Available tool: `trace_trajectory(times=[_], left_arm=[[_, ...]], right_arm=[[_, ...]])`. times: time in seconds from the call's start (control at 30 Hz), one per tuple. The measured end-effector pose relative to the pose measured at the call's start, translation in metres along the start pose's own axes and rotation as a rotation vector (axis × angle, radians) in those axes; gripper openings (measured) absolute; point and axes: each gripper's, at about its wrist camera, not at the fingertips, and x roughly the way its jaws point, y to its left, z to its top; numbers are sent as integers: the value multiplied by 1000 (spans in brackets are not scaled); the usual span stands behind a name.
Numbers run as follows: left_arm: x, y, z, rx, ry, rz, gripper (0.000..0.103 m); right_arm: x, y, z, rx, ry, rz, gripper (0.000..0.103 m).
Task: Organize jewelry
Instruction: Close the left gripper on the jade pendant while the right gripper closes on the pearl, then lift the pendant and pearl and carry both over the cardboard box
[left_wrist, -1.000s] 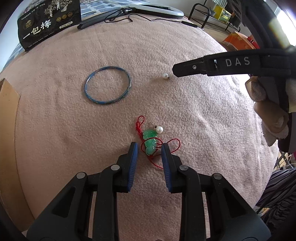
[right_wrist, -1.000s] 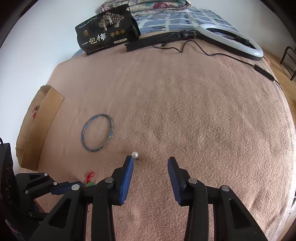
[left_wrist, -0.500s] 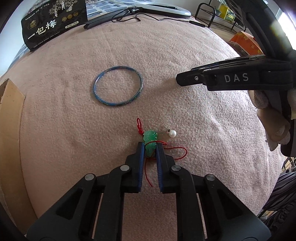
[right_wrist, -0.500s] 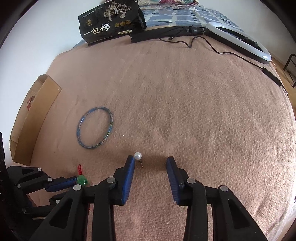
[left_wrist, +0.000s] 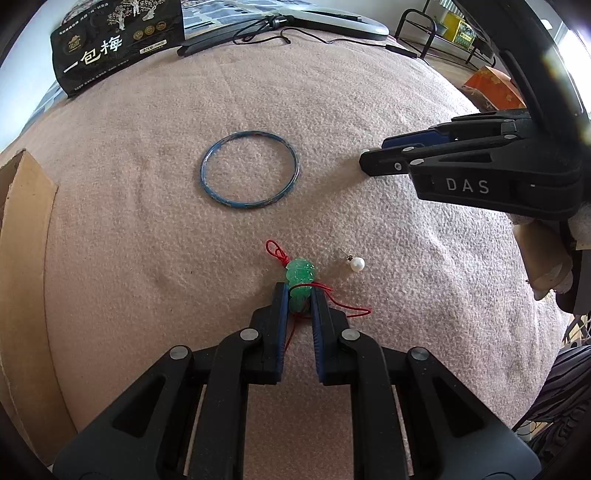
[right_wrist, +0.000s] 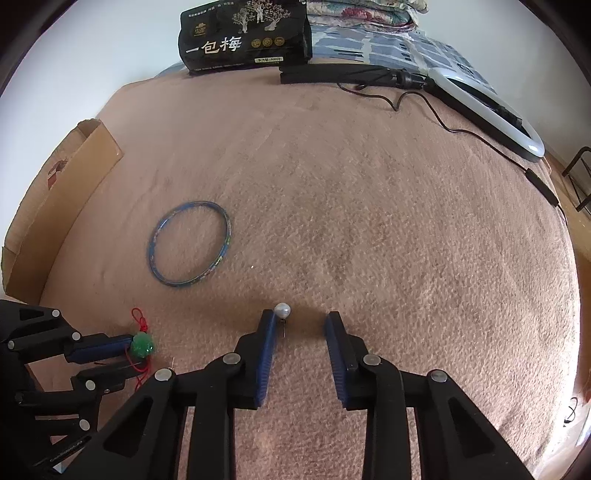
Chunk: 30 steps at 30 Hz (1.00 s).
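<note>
My left gripper (left_wrist: 298, 291) is shut on a green jade pendant (left_wrist: 301, 277) with a red cord, just above the pink blanket; it also shows in the right wrist view (right_wrist: 142, 344). A pearl stud earring (left_wrist: 356, 263) lies right of the pendant. A second pearl stud (right_wrist: 282, 310) sits at the tip of my right gripper's left finger. My right gripper (right_wrist: 301, 321) is open and empty, and shows at the right in the left wrist view (left_wrist: 373, 162). A blue bangle (left_wrist: 249, 170) lies flat beyond, also in the right wrist view (right_wrist: 189, 243).
A cardboard box (right_wrist: 55, 192) stands at the blanket's left edge. A black tea bag (right_wrist: 243, 37), a ring light (right_wrist: 491, 107) and its cable (right_wrist: 443, 122) lie at the far side. An orange box (left_wrist: 493, 88) sits off the right edge.
My left gripper has closed on the green pendant and lifted it slightly. My right gripper moved forward toward the second pearl stud and stays open.
</note>
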Motion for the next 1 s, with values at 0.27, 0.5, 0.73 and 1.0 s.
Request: trace_trajectory(times=[0.27,0.5,0.73,1.0], left_arm=[[-2,2,1,-21,1,-3,12],[-7,11,1,-59,-3,-10,11],[-21,23,2,-102,-32,-7,11],[-47,29,4,-124,-89,-9,10]], right_arm=[[2,13,-1,-53,-8,-27,8],[-2,14,-4,-41,-11,-24,6],[-16,13,-4,-24,-32,-11,6],[-37,16,-3,-21,-68,-9,6]])
